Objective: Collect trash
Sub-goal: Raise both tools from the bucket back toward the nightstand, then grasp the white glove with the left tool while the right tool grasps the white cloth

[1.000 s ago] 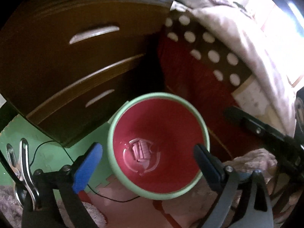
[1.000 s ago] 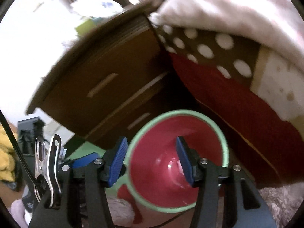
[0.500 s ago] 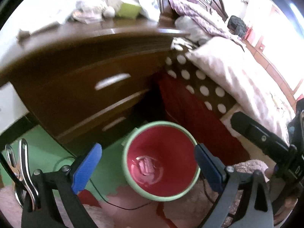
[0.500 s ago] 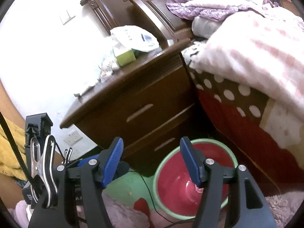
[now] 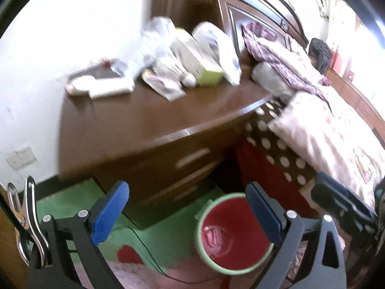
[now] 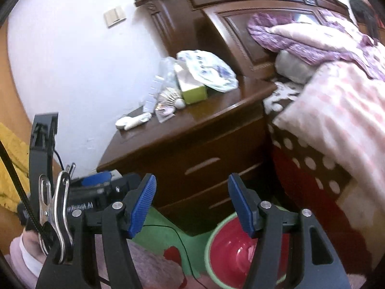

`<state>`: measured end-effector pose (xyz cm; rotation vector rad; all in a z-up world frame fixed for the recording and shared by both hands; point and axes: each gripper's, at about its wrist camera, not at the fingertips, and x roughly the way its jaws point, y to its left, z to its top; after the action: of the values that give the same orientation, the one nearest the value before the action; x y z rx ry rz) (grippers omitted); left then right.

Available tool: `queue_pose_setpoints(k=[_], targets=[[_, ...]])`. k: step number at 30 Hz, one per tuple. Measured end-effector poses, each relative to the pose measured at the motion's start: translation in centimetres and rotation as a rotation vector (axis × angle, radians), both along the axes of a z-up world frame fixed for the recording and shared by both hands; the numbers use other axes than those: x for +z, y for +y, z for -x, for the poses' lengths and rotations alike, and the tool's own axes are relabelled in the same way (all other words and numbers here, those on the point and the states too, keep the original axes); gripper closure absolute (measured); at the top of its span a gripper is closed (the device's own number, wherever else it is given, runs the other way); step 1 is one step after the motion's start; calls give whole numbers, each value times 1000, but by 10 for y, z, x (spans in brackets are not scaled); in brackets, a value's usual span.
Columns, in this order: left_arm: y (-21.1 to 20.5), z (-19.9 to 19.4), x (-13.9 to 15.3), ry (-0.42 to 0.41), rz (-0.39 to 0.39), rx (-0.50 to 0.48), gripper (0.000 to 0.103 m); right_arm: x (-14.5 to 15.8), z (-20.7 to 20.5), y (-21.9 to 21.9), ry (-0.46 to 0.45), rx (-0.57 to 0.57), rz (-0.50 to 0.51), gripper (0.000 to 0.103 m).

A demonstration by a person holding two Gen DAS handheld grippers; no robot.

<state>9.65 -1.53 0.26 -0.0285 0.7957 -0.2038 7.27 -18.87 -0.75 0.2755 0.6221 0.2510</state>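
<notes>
Both grippers have lifted away from the bin since a second ago, so the nightstand top is in view now instead of just its drawers. Going big to small: the bed (image 6: 341,110) sits along the nightstand's right edge, and the nightstand (image 6: 192,149) carries a messy pile at its back edge, namely a white plastic bag (image 6: 209,72), a green tissue box (image 6: 193,91), some wrappers (image 5: 163,82) and a white crumpled bit (image 6: 132,121) near the back left corner. The red bin (image 5: 231,236) stands on the floor in front of the nightstand's right corner, with something small already lying at the bottom. The left gripper (image 5: 187,212) is gaping wide and empty, and the right gripper (image 6: 192,204) has just been opening, nothing between its pads. So one piece seems binned, but most of the pile looks untouched.
</notes>
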Motion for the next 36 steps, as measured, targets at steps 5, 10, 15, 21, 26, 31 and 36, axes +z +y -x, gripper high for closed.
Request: queue_pose_setpoints(k=[5,10,15,21,26,31,36], targets=[[18,-20,24,-40,-16,12,3,12,-19,18,-9,50,10,40],[44,-47,45,-78,-16,47,3,21,-36,36,-19,98,16,40],[68,-80,58,-98,-41,97,5,29,-53,53,-17,133,39,40],[88,-119,60,-101,-44,118,9,31,-69,66,-17,147,46,40],[97,-147,58,-97,-72,117,12,31,-84,78,-12,161,55,40],[121,-168,50,-107,-40,189,12,29,-100,92,-11,179,68,40],[145,-187,38,-88,18,235,17,25,-117,108,-6,204,89,40]])
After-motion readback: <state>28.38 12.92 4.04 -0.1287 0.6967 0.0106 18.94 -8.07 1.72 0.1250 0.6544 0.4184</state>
